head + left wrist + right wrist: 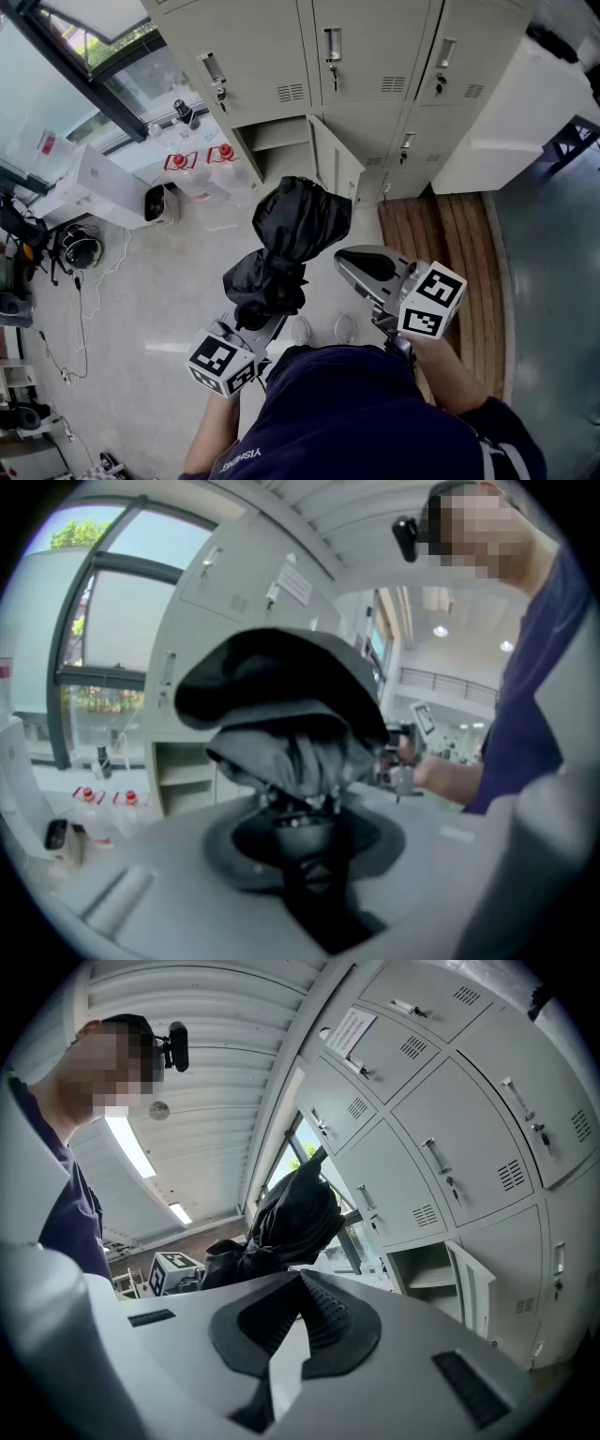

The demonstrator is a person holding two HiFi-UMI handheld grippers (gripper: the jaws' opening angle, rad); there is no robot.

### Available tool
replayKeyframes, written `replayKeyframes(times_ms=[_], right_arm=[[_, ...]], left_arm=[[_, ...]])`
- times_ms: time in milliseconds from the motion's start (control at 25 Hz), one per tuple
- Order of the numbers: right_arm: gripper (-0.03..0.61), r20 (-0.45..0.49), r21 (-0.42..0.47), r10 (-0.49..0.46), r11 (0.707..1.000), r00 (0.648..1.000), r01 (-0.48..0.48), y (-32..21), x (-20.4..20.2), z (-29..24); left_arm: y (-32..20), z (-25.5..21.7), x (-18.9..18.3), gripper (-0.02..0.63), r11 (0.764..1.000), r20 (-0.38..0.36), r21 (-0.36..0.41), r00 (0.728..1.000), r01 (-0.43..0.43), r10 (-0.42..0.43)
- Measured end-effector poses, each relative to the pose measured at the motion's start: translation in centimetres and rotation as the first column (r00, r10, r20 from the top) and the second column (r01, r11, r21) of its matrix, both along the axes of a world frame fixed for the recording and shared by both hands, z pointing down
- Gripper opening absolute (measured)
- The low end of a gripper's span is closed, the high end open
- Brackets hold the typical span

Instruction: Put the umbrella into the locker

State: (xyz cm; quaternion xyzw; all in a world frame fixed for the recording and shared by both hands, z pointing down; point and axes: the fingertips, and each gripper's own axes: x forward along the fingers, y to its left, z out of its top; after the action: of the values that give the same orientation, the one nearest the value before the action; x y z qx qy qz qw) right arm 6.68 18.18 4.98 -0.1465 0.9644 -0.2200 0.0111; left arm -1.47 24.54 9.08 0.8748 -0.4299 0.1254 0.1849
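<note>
Black folded umbrella (292,234) clamped in left gripper (257,321) jaws; right gripper (345,262) jaws closed, empty.

The umbrella (295,230) is showing black cloth, matt and crumpled. The lockers (375,47) are presenting smooth painted sheet metal in a dull cream finish. The floor (159,309) is reflecting light, pale and glossy. The slatted platform (441,234) is showing brown wood.

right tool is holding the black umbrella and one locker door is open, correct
No. The left tool is clamped on the black umbrella, as the left gripper view shows; the right tool holds nothing. One locker door is open.
</note>
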Motion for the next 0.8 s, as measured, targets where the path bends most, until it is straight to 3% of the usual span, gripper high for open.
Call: replayKeyframes(times_ms=[800], right_arm=[[0.008,0.022,0.000,-0.021,1.000,1.000,0.021,-0.9,2.0,-0.1]], left_arm=[[-1.1,1.1,1.7,0.117,0.999,-0.006,-0.033,0.999,0.042,-0.042]])
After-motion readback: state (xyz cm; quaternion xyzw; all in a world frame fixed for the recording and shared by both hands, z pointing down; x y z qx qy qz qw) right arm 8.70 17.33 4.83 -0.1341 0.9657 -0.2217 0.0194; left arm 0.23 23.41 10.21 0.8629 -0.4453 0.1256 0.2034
